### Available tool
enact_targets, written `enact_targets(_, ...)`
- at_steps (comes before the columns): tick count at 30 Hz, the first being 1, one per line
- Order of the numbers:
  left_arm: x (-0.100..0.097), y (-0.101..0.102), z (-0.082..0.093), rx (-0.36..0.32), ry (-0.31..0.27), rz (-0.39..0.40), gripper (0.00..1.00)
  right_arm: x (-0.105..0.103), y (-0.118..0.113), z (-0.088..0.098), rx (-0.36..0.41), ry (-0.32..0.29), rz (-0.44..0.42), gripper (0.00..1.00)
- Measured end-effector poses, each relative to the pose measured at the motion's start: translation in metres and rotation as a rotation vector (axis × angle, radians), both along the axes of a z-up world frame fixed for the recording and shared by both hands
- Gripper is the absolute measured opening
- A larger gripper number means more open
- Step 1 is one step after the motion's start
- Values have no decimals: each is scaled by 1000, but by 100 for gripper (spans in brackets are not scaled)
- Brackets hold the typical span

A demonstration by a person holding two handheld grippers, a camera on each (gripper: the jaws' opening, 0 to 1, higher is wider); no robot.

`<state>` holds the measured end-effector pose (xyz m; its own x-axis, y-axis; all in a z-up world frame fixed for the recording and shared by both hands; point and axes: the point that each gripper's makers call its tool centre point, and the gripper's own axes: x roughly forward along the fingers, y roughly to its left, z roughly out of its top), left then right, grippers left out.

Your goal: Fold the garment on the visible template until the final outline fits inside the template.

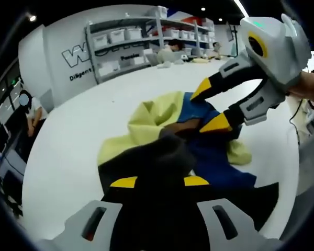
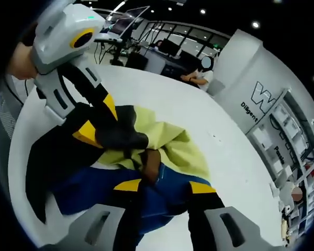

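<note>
- Left gripper view: the garment (image 1: 162, 128), soft crumpled cloth in pale yellow, blue and black, lies heaped on a smooth white table (image 1: 63, 157). The left gripper (image 1: 159, 181) clenches a black fold. The right gripper (image 1: 212, 107) reaches in from the right, pinching blue cloth. Shelving with bins (image 1: 141, 44) stands behind.
- Right gripper view: the right gripper (image 2: 159, 185) clamps blue fabric; the left gripper (image 2: 97, 117) grips black cloth. A wall (image 2: 251, 78) shows a large "W".
</note>
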<state>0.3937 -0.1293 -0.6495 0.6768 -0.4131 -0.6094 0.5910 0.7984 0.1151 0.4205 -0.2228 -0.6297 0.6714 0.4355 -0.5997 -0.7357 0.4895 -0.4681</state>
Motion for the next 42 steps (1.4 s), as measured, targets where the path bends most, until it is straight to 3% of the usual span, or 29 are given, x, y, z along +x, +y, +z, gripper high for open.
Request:
enact_targets(5, -1, 0, -5, -14, 36, 4, 13, 0, 3, -1, -2, -1, 8, 18)
enact_targets(10, -1, 0, -3, -32, 37, 0, 0, 0, 8, 1, 13, 0, 6, 3)
enact_targets(13, 0, 1, 0, -39, 25, 2, 0, 1, 8, 4, 25, 2, -7, 0)
enact_targets(20, 4, 11, 17, -67, -1, 27, 0, 4, 7, 25, 166, 28, -70, 0)
enact_targets(25, 9, 21, 36, -78, -19, 49, 0, 5, 4, 35, 194, 23, -85, 0)
enact_targets(29, 12, 36, 47, -29, -16, 75, 0, 5, 2, 55, 231, -7, -82, 0)
enact_targets(42, 44, 67, 97, -67, -10, 60, 0, 29, -13, 116, 358, -74, -131, 0)
